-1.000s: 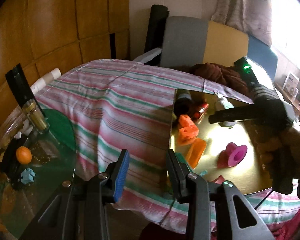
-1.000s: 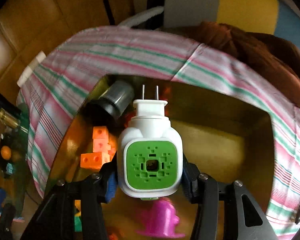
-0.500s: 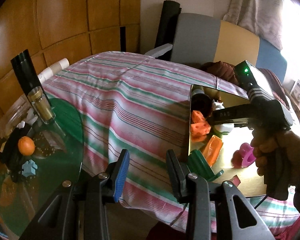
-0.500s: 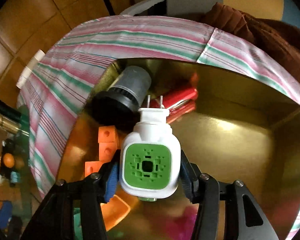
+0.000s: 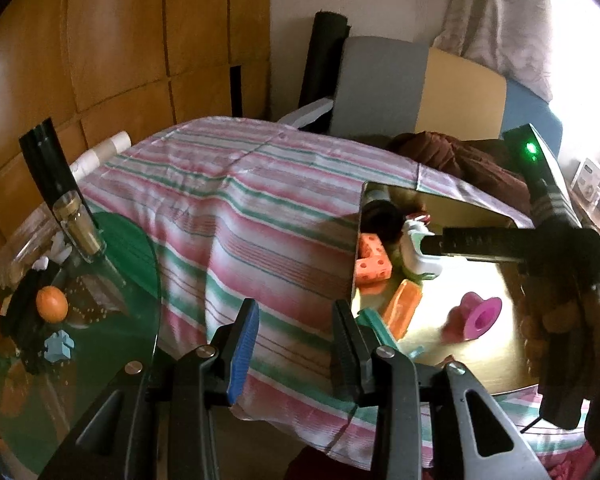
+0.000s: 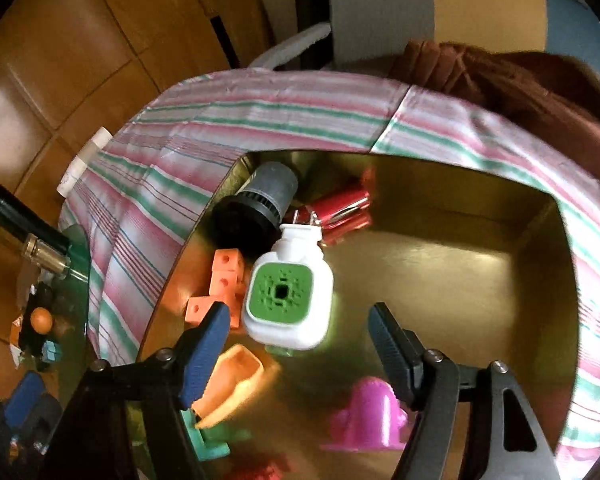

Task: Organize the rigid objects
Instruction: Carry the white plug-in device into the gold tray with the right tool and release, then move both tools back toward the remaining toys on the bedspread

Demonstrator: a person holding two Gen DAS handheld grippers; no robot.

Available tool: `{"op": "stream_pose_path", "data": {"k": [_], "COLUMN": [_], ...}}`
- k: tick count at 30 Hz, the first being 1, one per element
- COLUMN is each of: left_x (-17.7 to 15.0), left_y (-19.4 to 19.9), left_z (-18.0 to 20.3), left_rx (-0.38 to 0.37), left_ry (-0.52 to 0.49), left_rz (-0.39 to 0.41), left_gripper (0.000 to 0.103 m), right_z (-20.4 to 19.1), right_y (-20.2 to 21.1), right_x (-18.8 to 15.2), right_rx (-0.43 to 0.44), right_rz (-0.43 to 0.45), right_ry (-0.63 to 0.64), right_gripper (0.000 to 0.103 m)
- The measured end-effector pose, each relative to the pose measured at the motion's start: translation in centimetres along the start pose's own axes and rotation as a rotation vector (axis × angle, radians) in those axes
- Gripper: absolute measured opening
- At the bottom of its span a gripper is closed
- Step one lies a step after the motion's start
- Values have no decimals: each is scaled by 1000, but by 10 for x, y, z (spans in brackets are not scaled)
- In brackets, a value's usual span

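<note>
A white plug adapter with a green face (image 6: 288, 292) lies in the gold box (image 6: 460, 264), against the orange blocks (image 6: 220, 280) and a grey-black cylinder (image 6: 260, 200). My right gripper (image 6: 300, 332) is open just behind it, jaws wide apart and clear of it. The box also holds a red item (image 6: 344, 212), an orange scoop (image 6: 232, 380), a pink piece (image 6: 368, 416) and a teal piece (image 6: 208, 440). In the left wrist view the adapter (image 5: 418, 252) sits by the right gripper's finger (image 5: 480, 242). My left gripper (image 5: 296, 340) is open and empty over the striped cloth (image 5: 240, 220).
A glass table (image 5: 100, 320) at the left holds an orange ball (image 5: 52, 304), a light blue piece (image 5: 60, 346), a small glass bottle (image 5: 78, 224) and black items. A brown cloth (image 5: 460, 160) lies behind the box. Wooden panels and a chair stand at the back.
My right gripper moved down into the box, opened and let go of the plug adapter, which now lies among the objects. My left gripper stayed open and shifted little.
</note>
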State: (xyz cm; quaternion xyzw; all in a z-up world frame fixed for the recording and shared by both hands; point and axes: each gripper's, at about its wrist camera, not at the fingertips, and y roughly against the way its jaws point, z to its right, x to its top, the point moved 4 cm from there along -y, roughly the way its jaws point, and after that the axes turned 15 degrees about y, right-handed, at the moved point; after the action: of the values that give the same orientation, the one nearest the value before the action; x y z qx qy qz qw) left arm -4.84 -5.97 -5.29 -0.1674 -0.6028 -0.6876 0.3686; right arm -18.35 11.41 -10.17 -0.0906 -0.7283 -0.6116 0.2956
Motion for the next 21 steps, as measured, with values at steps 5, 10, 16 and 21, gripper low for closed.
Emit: {"op": "stream_pose_path", "data": {"k": [5, 10, 16, 21], "left_x": [3, 4, 2, -3], "left_y": [12, 22, 33, 38], "left_z": [11, 23, 38, 52], "left_rx": [-20, -35, -55, -74], "left_ry": [-25, -53, -93, -127], "left_rz": [26, 53, 74, 75], "left_gripper": [38, 38, 38, 38], "right_z": [5, 12, 22, 31], "right_y": [32, 67, 104, 126], "right_x": [-11, -26, -42, -60], "right_rx": [-56, -143, -223, -268], "right_rz": [67, 141, 225, 250], "right_ry": [35, 83, 109, 121], "right_gripper": [72, 72, 73, 74]}}
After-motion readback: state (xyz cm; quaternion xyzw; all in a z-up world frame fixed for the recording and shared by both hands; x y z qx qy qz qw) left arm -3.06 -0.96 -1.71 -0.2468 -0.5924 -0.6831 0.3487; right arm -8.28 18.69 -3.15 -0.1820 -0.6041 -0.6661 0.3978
